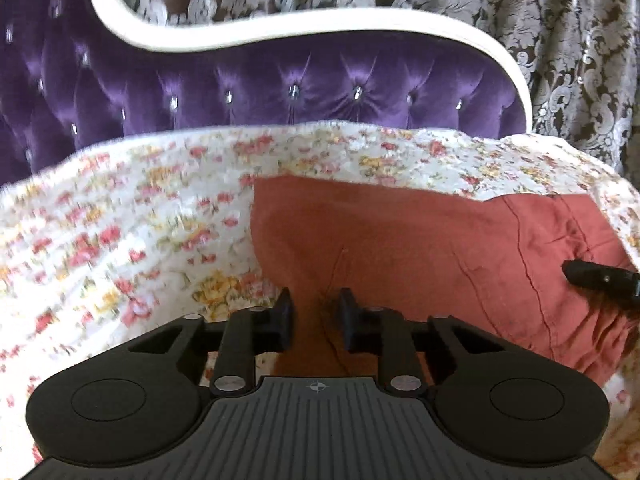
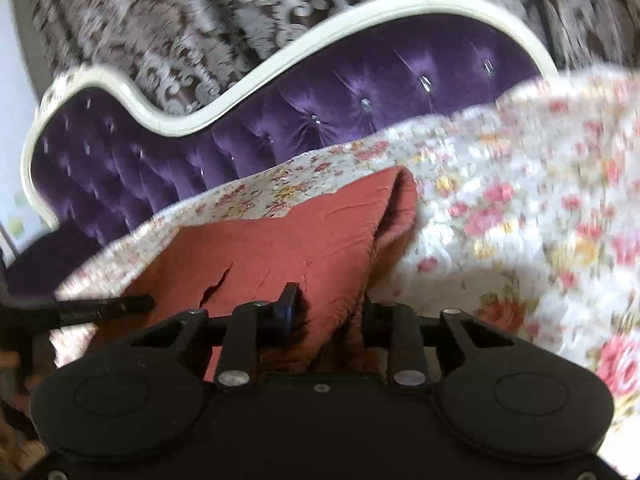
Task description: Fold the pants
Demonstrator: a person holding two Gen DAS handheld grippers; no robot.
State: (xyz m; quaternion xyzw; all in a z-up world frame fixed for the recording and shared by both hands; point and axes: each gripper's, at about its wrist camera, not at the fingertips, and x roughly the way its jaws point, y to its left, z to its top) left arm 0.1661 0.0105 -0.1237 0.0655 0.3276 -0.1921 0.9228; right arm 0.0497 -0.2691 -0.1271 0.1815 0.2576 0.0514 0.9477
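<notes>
Rust-red pants [image 1: 400,240] lie on a floral bedspread [image 1: 120,220]. My left gripper [image 1: 316,312] is shut on a pinched edge of the cloth, which rises into a ridge between its pads. At the right edge of the left wrist view, a black finger of the other gripper [image 1: 600,276] rests on the pants near a seam. The right wrist view shows the pants [image 2: 280,240] bunched into a raised fold, with my right gripper [image 2: 330,308] shut on a thick wad of it. A finger of the left gripper [image 2: 104,306] shows at the left.
A purple tufted headboard [image 1: 280,88] with a white curved frame stands behind the bed, also seen in the right wrist view [image 2: 360,92]. Behind it hangs a brown and silver damask fabric [image 1: 560,40]. The floral bedspread [image 2: 520,200] spreads wide on both sides of the pants.
</notes>
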